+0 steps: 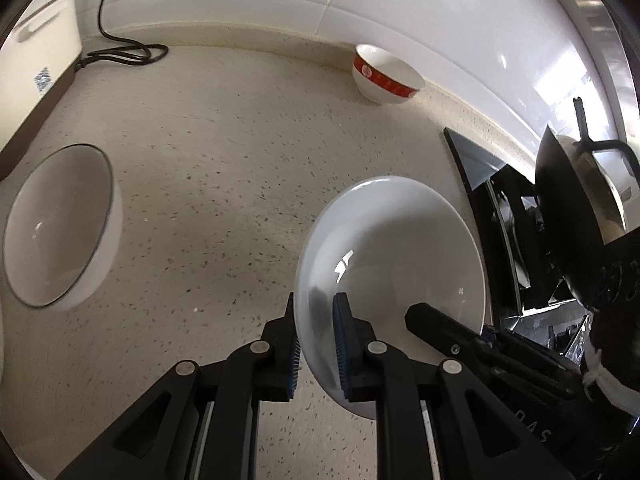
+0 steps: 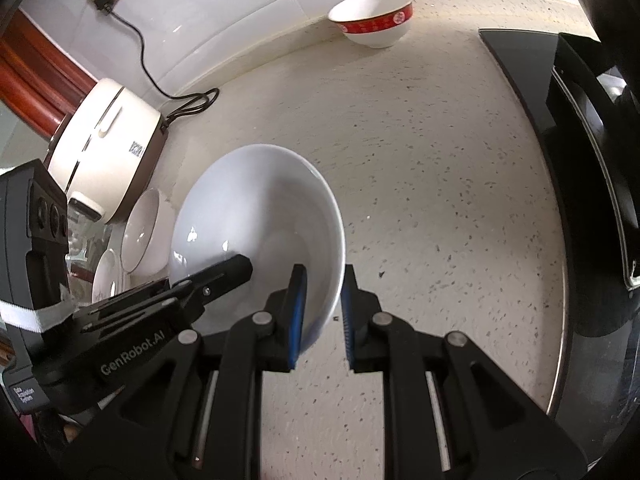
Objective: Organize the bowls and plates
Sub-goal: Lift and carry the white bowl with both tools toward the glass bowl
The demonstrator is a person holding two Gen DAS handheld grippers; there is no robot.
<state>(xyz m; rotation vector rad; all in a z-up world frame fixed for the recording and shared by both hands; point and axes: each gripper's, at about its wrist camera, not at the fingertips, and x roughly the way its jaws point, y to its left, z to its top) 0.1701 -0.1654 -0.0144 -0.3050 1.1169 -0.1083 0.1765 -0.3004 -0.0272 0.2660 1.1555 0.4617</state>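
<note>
Slippage is looming: left gripper and right gripper are each pinching opposite rims of one glossy white ceramic bowl, hanging above the speckled beige countertop, so uneven pulling is risking a drop.

"GenRobot.AI" is printed in grey on the black plastic left gripper body (lower left of the plain white ceramic bowl).

My left wrist camera looks steeply down along my fingers, close over the counter. My right one does likewise from the opposite side. Both share the white bowl and red-banded bowl.
</note>
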